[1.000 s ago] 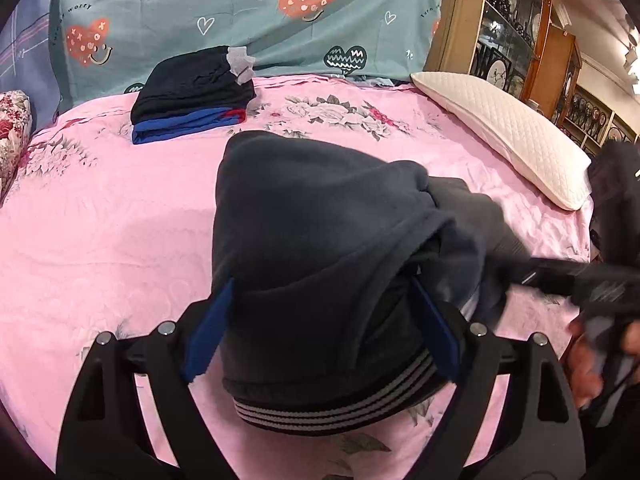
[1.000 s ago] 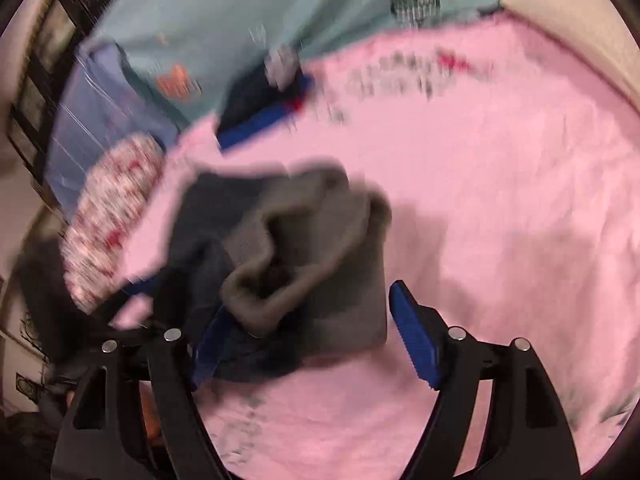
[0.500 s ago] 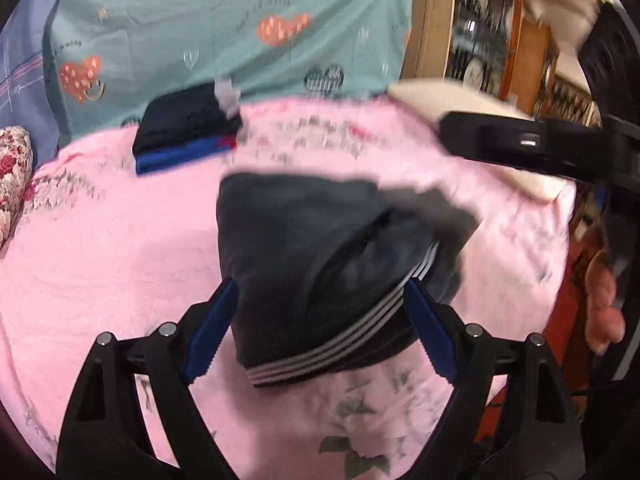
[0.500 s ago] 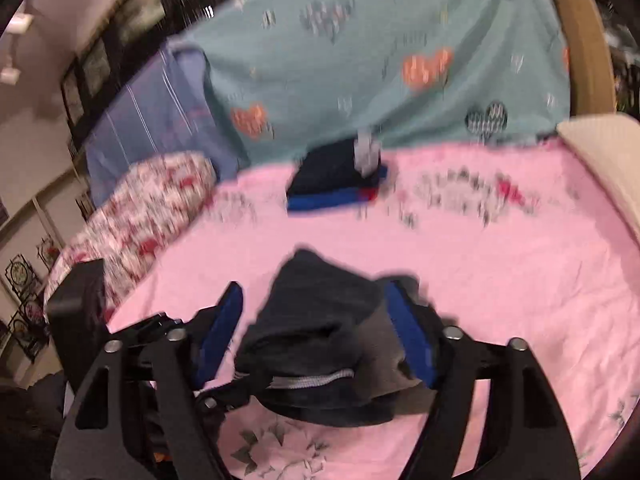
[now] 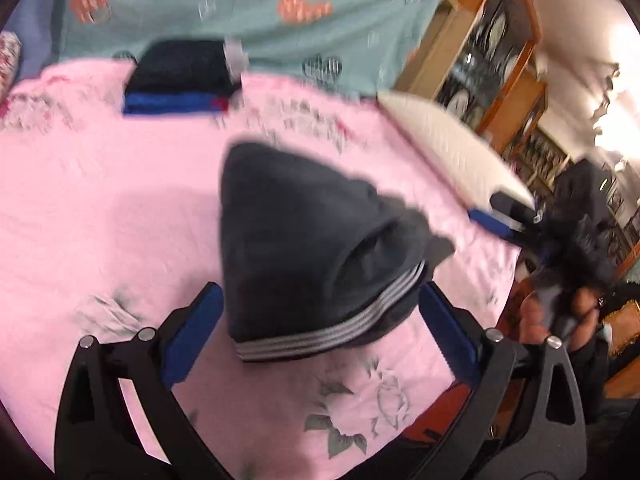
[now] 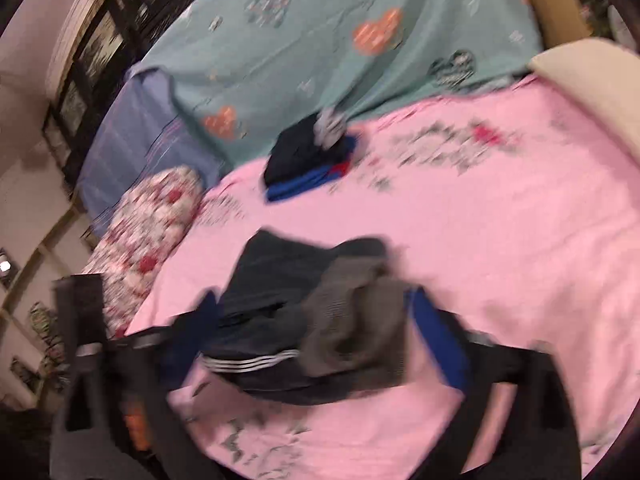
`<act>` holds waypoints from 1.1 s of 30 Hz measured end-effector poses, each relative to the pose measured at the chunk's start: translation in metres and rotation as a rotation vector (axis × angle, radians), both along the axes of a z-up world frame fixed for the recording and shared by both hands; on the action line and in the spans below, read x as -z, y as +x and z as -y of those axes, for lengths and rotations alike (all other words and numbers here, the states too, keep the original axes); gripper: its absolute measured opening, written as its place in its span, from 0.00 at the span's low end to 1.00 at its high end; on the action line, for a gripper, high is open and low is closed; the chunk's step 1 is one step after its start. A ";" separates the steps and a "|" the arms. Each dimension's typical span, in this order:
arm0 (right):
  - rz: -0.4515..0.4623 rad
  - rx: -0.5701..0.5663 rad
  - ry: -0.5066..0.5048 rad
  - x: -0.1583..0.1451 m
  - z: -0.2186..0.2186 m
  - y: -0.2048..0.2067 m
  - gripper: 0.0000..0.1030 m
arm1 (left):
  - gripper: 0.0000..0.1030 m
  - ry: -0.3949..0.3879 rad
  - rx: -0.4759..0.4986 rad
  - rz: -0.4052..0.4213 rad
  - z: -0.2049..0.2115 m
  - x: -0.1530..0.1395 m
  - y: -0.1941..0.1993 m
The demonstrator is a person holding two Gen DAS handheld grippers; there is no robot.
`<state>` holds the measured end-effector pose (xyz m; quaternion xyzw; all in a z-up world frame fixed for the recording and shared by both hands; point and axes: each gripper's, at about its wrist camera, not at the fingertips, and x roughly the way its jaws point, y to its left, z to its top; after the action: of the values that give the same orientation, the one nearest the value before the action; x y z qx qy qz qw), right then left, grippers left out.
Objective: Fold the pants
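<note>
The dark pants (image 5: 304, 248) lie in a folded bundle on the pink bedsheet (image 5: 100, 220), striped waistband (image 5: 320, 334) toward me. My left gripper (image 5: 320, 336) straddles the near end of the bundle; its jaws are opening and the blue pads (image 5: 192, 332) stand clear of the cloth. In the blurred right wrist view the pants (image 6: 280, 288) show a grey inner fold (image 6: 352, 320). My right gripper (image 6: 316, 344) is opening too, with the bundle between its pads but not pinched. That right gripper (image 5: 504, 220) also shows at the bed's right edge, held by a hand (image 5: 552, 320).
A stack of folded dark and blue clothes (image 5: 180, 76) sits at the far side of the bed against a teal patterned sheet (image 5: 240, 8). There is a white pillow (image 5: 448, 156) on the right, a floral pillow (image 6: 148, 232) on the left, and wooden cabinets (image 5: 500, 60) beyond.
Both grippers' jaws have widened and let the pants go; the bundle now lies flatter on the sheet. The right gripper has risen and backed off, and the left has shifted and tilted.
</note>
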<state>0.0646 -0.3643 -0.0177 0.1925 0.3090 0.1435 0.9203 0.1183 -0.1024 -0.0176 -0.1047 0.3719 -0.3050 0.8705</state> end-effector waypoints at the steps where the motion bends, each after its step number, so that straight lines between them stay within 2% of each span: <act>1: -0.003 0.004 0.010 0.004 0.011 0.000 0.99 | 0.98 -0.006 -0.045 0.028 -0.011 -0.007 0.003; 2: -0.037 -0.009 0.026 0.012 0.018 0.005 0.99 | 0.98 -0.005 -0.072 0.036 -0.017 -0.009 0.007; 4: -0.118 -0.036 0.093 0.033 0.027 0.017 0.99 | 0.98 -0.006 -0.154 -0.016 -0.029 0.002 0.032; 6: -0.181 -0.077 0.156 0.058 0.025 0.032 0.99 | 0.98 -0.041 -0.177 -0.157 -0.030 0.028 0.063; 9: -0.224 -0.139 0.208 0.081 0.014 0.048 0.99 | 0.98 -0.098 -0.120 -0.301 -0.013 0.060 0.091; 11: -0.266 -0.174 0.266 0.096 0.008 0.063 0.99 | 0.98 -0.172 -0.115 -0.331 -0.008 0.070 0.100; 13: -0.308 -0.211 0.326 0.107 0.004 0.075 0.99 | 0.98 -0.248 -0.108 -0.399 -0.008 0.080 0.110; 15: -0.346 -0.248 0.381 0.113 -0.005 0.089 0.99 | 0.98 -0.274 -0.106 -0.436 -0.003 0.090 0.113; 20: -0.376 -0.269 0.382 0.112 -0.017 0.102 0.99 | 0.98 -0.276 -0.102 -0.454 0.003 0.097 0.112; 21: -0.366 -0.271 0.379 0.111 -0.017 0.100 0.92 | 0.95 -0.275 -0.094 -0.444 0.001 0.093 0.110; 22: -0.352 -0.271 0.377 0.109 -0.018 0.097 0.89 | 0.81 -0.285 -0.080 -0.424 0.002 0.088 0.108; 23: -0.336 -0.264 0.376 0.105 -0.018 0.094 0.86 | 0.74 -0.292 -0.059 -0.402 0.003 0.081 0.107; 27: -0.267 -0.254 0.397 0.089 -0.020 0.082 0.80 | 0.73 -0.272 -0.061 -0.362 0.005 0.069 0.104; 33: -0.203 -0.290 0.363 0.064 -0.031 0.072 0.80 | 0.72 -0.350 -0.042 -0.356 -0.005 0.061 0.099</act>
<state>0.1363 -0.3329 -0.0812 0.3220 0.3932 0.3069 0.8047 0.2174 -0.0970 -0.0783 -0.3136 0.4588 -0.3233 0.7659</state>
